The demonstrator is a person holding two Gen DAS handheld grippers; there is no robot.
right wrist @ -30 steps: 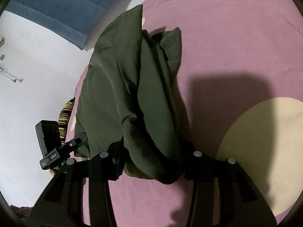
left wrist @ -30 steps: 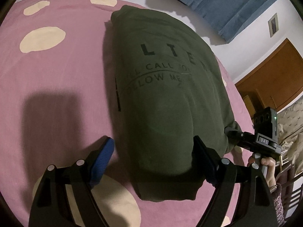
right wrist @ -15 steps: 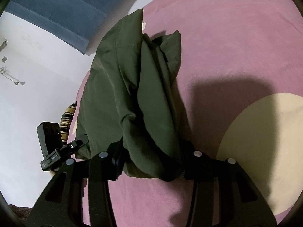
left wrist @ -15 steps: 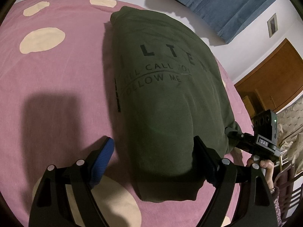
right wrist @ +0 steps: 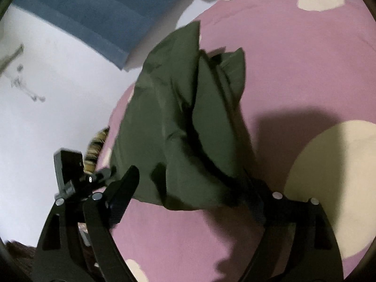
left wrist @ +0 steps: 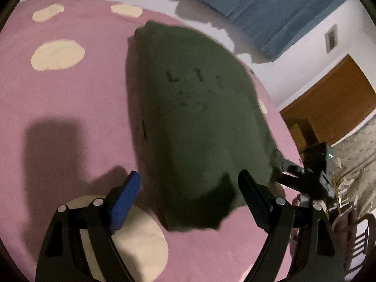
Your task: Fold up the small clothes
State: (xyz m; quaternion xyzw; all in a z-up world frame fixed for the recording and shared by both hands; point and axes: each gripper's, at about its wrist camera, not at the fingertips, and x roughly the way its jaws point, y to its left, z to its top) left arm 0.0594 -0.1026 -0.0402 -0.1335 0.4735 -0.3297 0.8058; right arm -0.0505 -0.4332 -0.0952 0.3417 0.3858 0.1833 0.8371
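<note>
1. We see an olive-green sweatshirt (left wrist: 202,127) lying folded into a narrow oblong on a pink bedspread (left wrist: 77,108) with cream spots; dark lettering faces up, blurred here.
2. Left hand-held gripper (left wrist: 188,188): jaws wide apart, blue pad (left wrist: 125,193) on bare bedspread left of the garment, other finger over its near right corner. Nothing pinched, it hangs just above the near hem.
3. Right hand-held gripper (right wrist: 190,192): jaws have just been opening, now spread wide. The sweatshirt's (right wrist: 188,127) thick edge sits between them, left finger clear of the cloth. The right finger is partly hidden under the fabric, so we cannot rule out a touch on that side, but we judge no grip.
4. From the right wrist view the bundle shows several stacked layers and a loose flap poking up at the far end (right wrist: 232,68); the stack looks lumpy, not flat.
5. Progress, our judgement: the folds on this piece look done and it has been let go on the bed. Maybe left: flatten the raised flap, square up the near hem, then move to the next garment, none in view.
6. Background: blue curtain (left wrist: 270,7), wooden door (left wrist: 329,108), and the right gripper's camera block seen at the left view's right edge (left wrist: 315,169).
</note>
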